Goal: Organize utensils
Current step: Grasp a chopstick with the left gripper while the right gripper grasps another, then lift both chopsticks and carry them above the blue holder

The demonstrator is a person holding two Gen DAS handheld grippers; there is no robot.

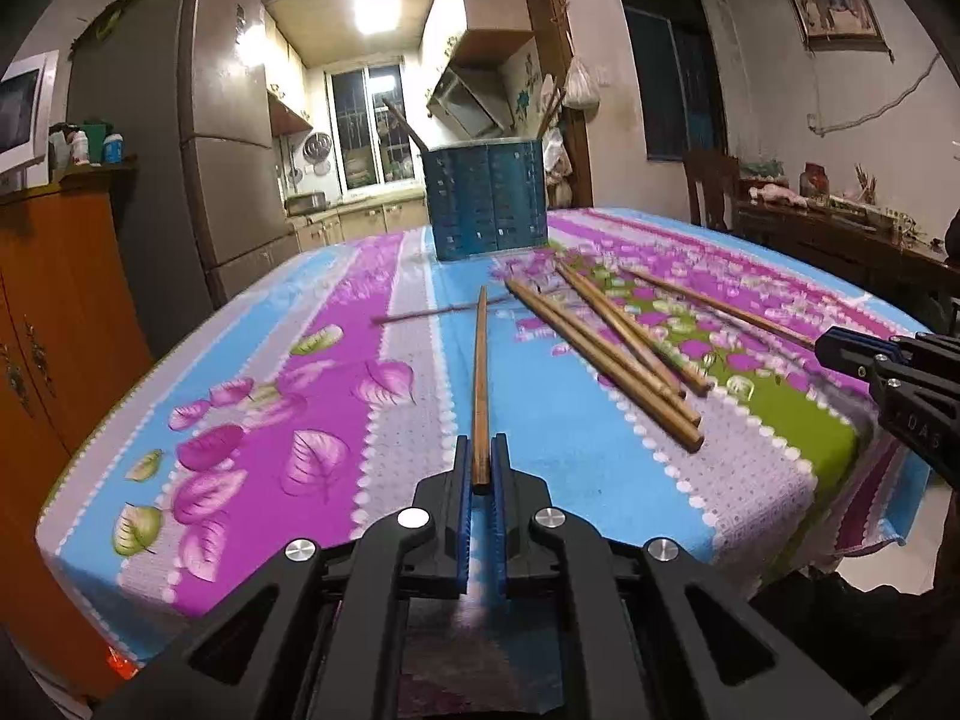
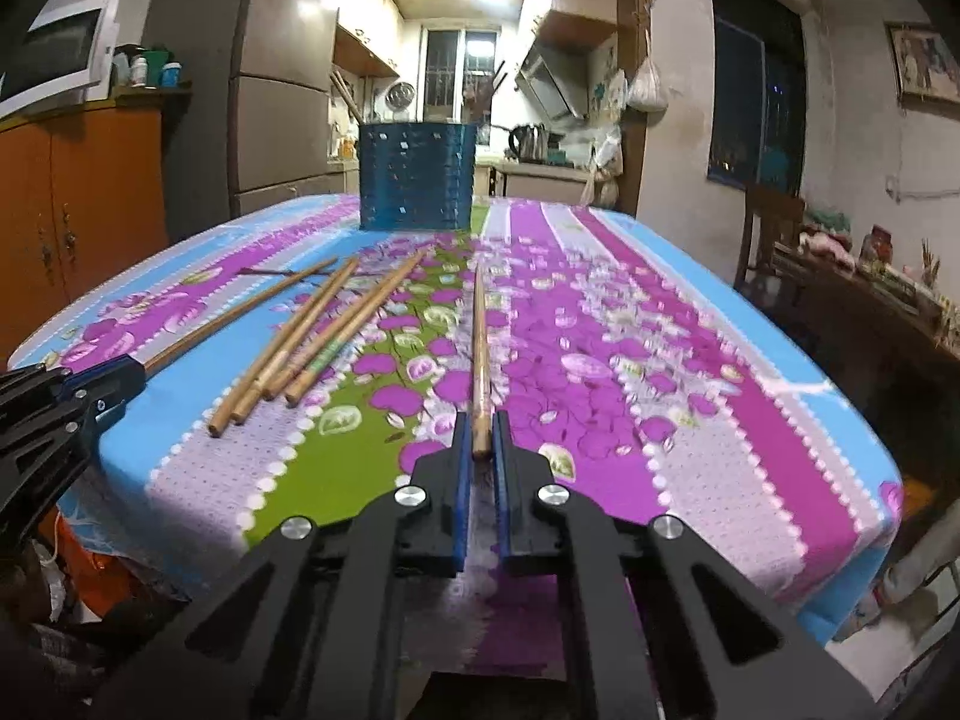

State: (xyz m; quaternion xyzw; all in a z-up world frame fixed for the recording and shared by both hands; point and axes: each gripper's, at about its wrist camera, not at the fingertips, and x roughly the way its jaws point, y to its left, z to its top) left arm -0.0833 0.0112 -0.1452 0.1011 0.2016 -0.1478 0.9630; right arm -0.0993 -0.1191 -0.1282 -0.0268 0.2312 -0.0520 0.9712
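My left gripper (image 1: pixel 480 468) is shut on a wooden chopstick (image 1: pixel 480 384) that points forward over the table; this gripper also shows at the left of the right wrist view (image 2: pixel 129 375). My right gripper (image 2: pixel 480 438) is shut on another chopstick (image 2: pixel 479 354); it also shows at the right edge of the left wrist view (image 1: pixel 831 348). Several loose chopsticks (image 1: pixel 606 348) (image 2: pixel 300 336) lie on the floral tablecloth (image 1: pixel 312 360) between the two grippers. A blue perforated utensil holder (image 1: pixel 485 198) (image 2: pixel 417 177) stands at the far end, with chopsticks standing in it.
A thin dark stick (image 1: pixel 432 313) lies crosswise near the holder. An orange cabinet (image 1: pixel 54 300) and a fridge (image 1: pixel 174 138) stand to the left. A chair (image 1: pixel 711 186) and a cluttered sideboard (image 1: pixel 852 228) stand to the right. The near table edge lies just below both grippers.
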